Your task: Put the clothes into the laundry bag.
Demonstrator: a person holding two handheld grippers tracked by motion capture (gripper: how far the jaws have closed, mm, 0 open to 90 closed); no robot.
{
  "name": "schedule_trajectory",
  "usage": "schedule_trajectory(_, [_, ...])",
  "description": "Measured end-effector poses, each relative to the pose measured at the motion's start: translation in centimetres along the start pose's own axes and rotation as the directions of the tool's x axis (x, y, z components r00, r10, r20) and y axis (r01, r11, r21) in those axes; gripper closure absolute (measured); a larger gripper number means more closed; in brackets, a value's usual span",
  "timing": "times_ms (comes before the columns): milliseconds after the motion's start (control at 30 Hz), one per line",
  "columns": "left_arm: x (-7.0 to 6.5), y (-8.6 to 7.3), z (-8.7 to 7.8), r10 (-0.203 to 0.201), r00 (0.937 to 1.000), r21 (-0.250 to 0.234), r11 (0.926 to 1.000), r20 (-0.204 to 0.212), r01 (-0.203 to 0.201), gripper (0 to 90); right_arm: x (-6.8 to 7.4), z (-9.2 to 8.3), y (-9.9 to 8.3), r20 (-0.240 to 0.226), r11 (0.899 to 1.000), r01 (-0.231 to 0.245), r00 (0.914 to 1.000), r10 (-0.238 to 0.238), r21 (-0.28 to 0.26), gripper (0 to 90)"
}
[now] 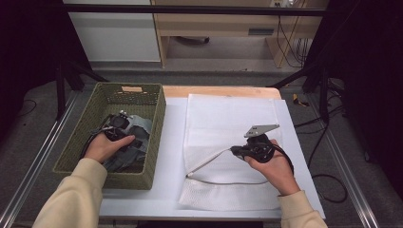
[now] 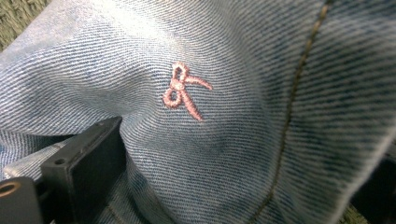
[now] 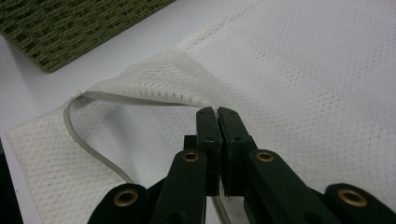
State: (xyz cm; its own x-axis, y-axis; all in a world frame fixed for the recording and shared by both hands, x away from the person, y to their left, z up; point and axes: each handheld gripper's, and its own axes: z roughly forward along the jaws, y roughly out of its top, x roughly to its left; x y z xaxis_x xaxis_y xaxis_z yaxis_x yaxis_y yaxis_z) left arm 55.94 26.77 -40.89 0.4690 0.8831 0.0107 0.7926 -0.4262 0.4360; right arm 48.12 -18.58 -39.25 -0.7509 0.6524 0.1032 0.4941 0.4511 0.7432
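A blue denim garment (image 1: 140, 126) lies in the green woven basket (image 1: 156, 142) at the left. My left gripper (image 1: 120, 121) is down in the basket, pressed into the garment. In the left gripper view, denim with a pink stitched bow (image 2: 183, 91) bulges between the jaws of my left gripper (image 2: 243, 154), which stand wide apart. A white mesh bag (image 1: 228, 118) lies flat on the table. My right gripper (image 1: 233, 150) is shut on the upper edge of the bag's mouth and lifts it. Seen along its own jaws, the right gripper (image 3: 217, 112) pinches that mesh hem (image 3: 154, 95).
The table top (image 1: 171, 156) is white, with a wooden strip along its far edge. The basket's corner (image 3: 70, 32) sits close to the left of the bag. Black frame legs and cables stand on the floor to the right (image 1: 323, 95).
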Motion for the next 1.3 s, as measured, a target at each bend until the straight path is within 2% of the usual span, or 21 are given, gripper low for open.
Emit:
schedule_trajectory(567, [-0.1,0.1,0.3,0.004,0.9997,0.011,0.9999,-0.024,-0.004,0.9,0.0,0.0,0.0,-0.004,1.000,0.001,1.0000,-0.001,-0.002,88.2])
schedule_trajectory(733, [0.0,0.2,0.4,0.016,0.9986,0.018,0.9997,-0.051,-0.015,0.2,0.1,0.0,0.0,-0.006,1.000,0.008,0.9999,-0.008,0.001,88.2])
schedule_trajectory(1300, [0.0,0.2,1.0,0.015,0.9975,0.037,0.9992,-0.069,-0.013,0.4,0.1,0.0,0.0,-0.011,1.000,0.011,0.9999,-0.011,0.004,88.1])
